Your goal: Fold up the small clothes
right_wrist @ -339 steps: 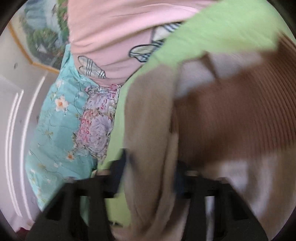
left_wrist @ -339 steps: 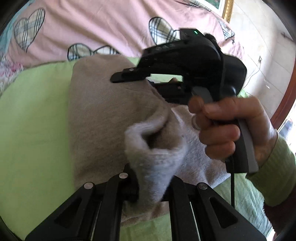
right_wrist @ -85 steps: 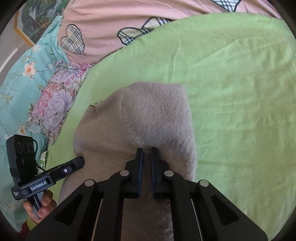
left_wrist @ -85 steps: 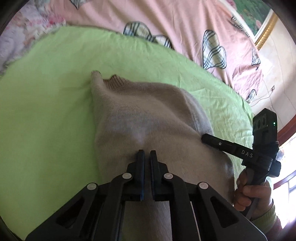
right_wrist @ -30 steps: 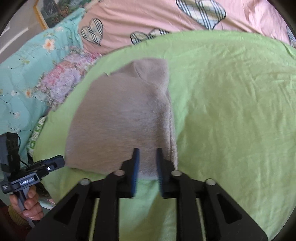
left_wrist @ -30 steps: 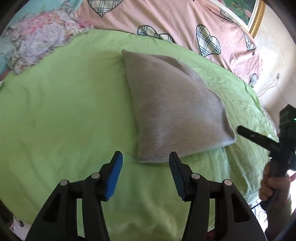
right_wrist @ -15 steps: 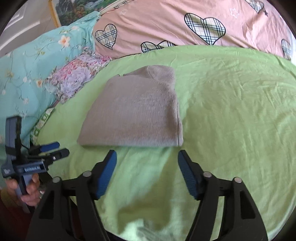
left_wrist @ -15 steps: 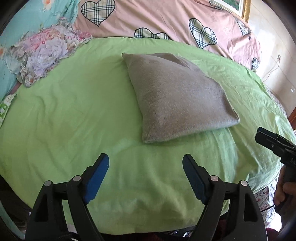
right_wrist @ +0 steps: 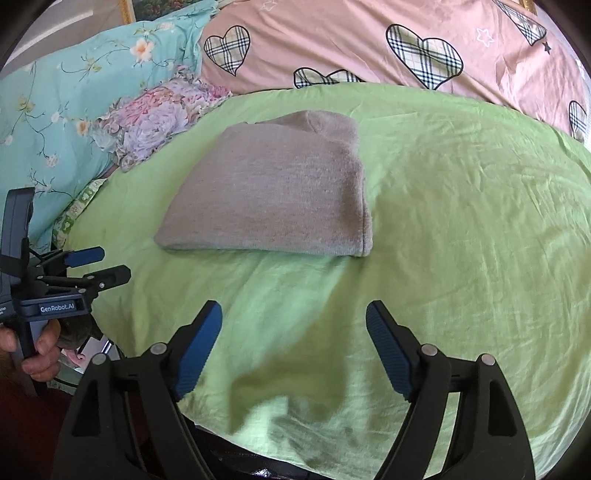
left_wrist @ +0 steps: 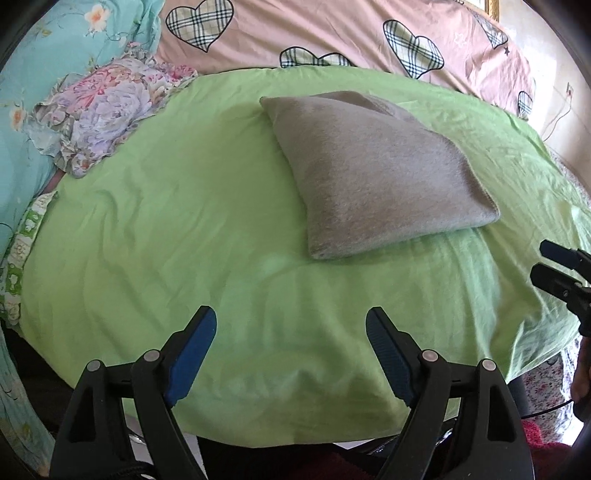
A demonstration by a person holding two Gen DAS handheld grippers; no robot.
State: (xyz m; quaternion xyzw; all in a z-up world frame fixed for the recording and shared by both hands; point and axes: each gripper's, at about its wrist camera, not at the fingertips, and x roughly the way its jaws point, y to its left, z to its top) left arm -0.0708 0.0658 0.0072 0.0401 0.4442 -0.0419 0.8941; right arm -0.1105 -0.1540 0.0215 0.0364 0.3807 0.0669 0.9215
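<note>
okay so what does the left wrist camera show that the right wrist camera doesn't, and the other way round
Only the left wrist view shows the wall cable at far right and the right gripper from the side. Only the right wrist view shows the hand gripping the left gripper's handle, plus a picture frame at the top edge. Both show the folded grey sweater lying flat on the green sheet, the pink heart-print bedding, the flowered pillow, and open, empty jaws, which have just been opening.
</note>
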